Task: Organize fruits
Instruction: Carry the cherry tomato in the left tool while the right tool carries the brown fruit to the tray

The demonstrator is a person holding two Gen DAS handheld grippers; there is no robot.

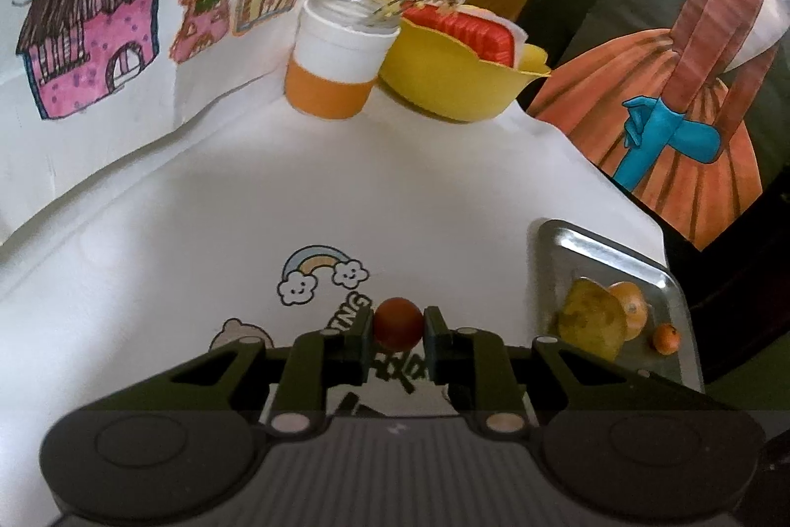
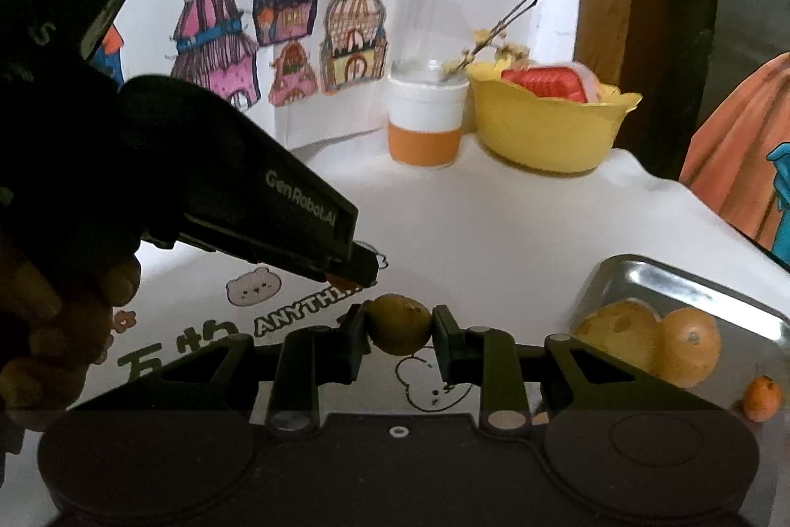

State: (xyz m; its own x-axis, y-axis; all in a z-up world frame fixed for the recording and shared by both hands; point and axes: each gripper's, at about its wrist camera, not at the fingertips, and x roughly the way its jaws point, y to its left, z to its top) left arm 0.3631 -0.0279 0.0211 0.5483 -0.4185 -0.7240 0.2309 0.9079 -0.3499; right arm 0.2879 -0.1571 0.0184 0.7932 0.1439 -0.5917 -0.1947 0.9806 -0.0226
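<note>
**Mia:** What is the left gripper [image 1: 398, 324] doing?

**Ben:** It is squeezing a small red fruit [image 1: 398, 322] between its two fingers. The fruit is sitting up above the white counter [image 1: 395, 181], over the rainbow sticker [image 1: 321, 272].

**Mia:** And the right gripper [image 2: 399, 326]?

**Ben:** It is squeezing a little yellow-brown fruit [image 2: 399, 324]. Its fingers are pressing on both sides of it. That fruit is hanging over the counter too, just above a cloud drawing.

**Mia:** Can you see one gripper from the other camera?

**Ben:** Yes. In the right view the left gripper is poking in from the left side, and a hand [image 2: 59, 329] is holding its handle. Only a tiny bit of red is peeking out under its tip.

**Mia:** Where are the other fruits lying?

**Ben:** They are lying in a shiny metal tray [image 2: 691, 275] at the right edge of the counter. A bumpy yellow fruit [image 2: 617, 329] is touching a round orange [image 2: 691, 344]. A tiny orange fruit [image 2: 763, 398] is sitting near them, a bit apart.

**Mia:** What is standing at the back?

**Ben:** A jar [image 2: 424, 122] with an orange and white wrap is holding thin twigs with yellow flowers [image 2: 493, 43]. Just beside it a yellow bowl [image 2: 543, 137] is holding something red and white. Drawings of colourful houses [image 2: 276, 43] are hanging on the white wall behind.
</note>
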